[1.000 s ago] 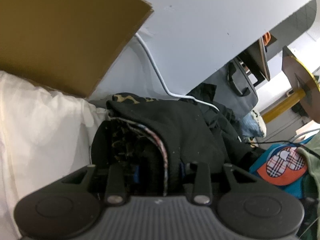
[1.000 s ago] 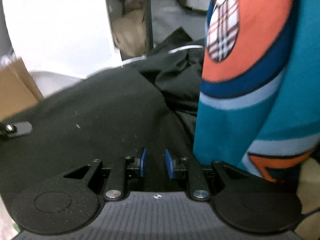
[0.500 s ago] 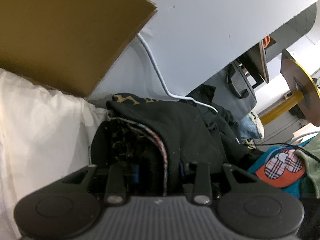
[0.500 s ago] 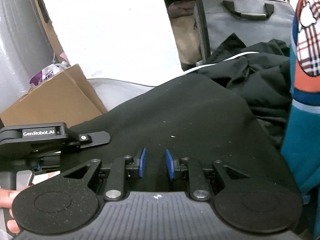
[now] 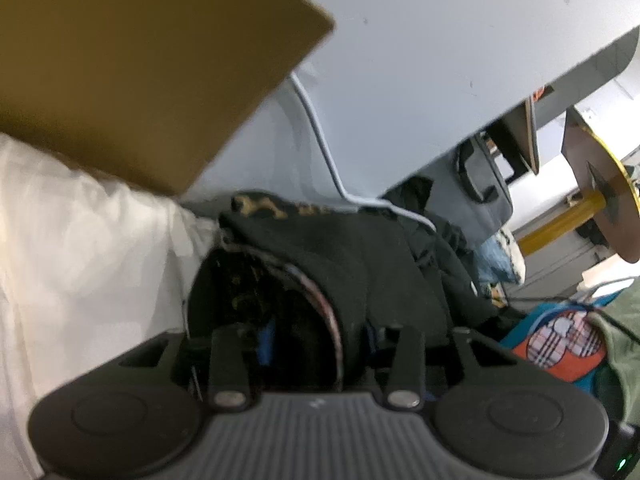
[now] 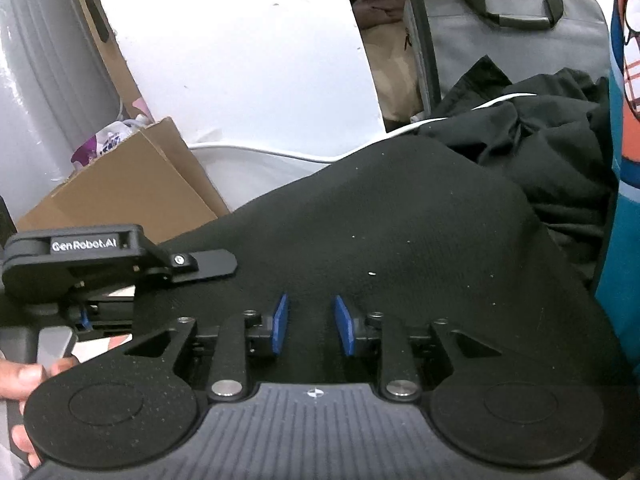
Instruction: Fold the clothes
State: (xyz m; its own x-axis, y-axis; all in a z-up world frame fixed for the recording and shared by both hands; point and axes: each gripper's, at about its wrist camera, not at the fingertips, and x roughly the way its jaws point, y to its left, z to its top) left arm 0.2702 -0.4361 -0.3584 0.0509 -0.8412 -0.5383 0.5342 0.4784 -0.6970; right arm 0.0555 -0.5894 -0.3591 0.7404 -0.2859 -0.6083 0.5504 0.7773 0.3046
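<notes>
Black garment (image 6: 400, 240) spread in a smooth mound, pale lint specks on its surface, bunched edge showing a multicoloured trim (image 5: 320, 296), leopard-print fabric (image 5: 260, 206) at its far end, crumpled black clothing (image 6: 540, 136) just behind

Left claw (image 5: 316, 332) tips buried in black garment (image 5: 360, 264); cardboard (image 5: 132, 64) blurred.

black garment (image 6: 400, 232): matt cloth, lint-flecked | cardboard box (image 6: 132, 192) at 9 o'clock: dull brown paperboard | right gripper (image 6: 312, 326): matt grainy plastic, blue pads
</notes>
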